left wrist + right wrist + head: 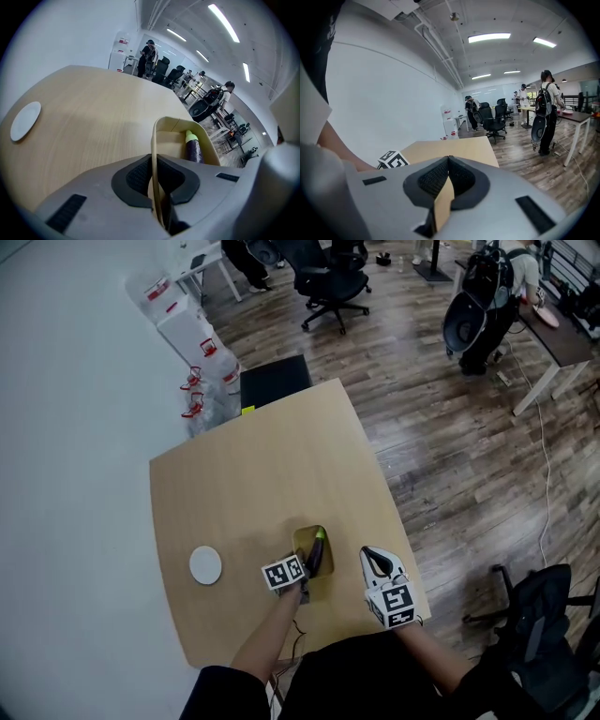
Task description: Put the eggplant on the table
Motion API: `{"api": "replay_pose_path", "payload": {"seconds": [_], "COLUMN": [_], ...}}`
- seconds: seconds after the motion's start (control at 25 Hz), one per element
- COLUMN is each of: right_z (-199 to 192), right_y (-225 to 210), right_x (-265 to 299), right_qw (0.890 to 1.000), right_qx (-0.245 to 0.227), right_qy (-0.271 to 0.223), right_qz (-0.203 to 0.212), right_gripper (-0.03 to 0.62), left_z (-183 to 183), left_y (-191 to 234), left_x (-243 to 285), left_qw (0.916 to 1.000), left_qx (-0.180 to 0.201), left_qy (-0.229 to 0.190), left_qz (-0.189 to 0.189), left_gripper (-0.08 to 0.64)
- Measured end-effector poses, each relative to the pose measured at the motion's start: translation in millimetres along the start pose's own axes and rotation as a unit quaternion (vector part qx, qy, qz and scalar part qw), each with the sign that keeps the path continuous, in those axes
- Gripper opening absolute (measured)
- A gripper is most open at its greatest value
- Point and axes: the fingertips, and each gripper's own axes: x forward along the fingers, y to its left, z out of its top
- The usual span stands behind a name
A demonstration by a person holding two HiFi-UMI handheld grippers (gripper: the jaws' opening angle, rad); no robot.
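The eggplant (193, 150) lies in the tray (171, 140) the left gripper (154, 161) pinches.

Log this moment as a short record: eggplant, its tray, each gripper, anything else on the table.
eggplant: lying inside the tan tray, green cap pointing away from the person
tan tray: on the table, near its front edge
left gripper: jaws shut on the tray's near wall
right gripper: jaws together, nothing between them, right of the tray
white disc: flat on the table, left of the tray, apart from it
status: eggplant not yet on the table
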Motion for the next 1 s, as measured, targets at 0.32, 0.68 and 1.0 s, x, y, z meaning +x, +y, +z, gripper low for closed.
{"api": "replay_pose_path", "payload": {"seconds": [0.32, 0.68, 1.0], "right_z": [-32, -37, -23], "right_y": [-53, -61, -33], "right_x": [-7, -7, -18], "right_qw": [0.998, 0.998, 0.999], "right_qx": [0.030, 0.021, 0.009], "right_qy": [0.021, 0.024, 0.011], "right_qz": [-0.046, -0.062, -0.048], "right_gripper": [0.060, 0.060, 0.060], "left_z": [-11, -16, 0], "left_y": [15, 14, 7], "left_x": [44, 47, 11], "left_qw": [0.9986, 0.9976, 0.9991], "left_qx": [-0.013, -0.051, -0.042], "left_qy": [0.031, 0.030, -0.005], "left_qz": [0.041, 0.037, 0.010], "left_gripper": [0.021, 0.022, 0.095]}}
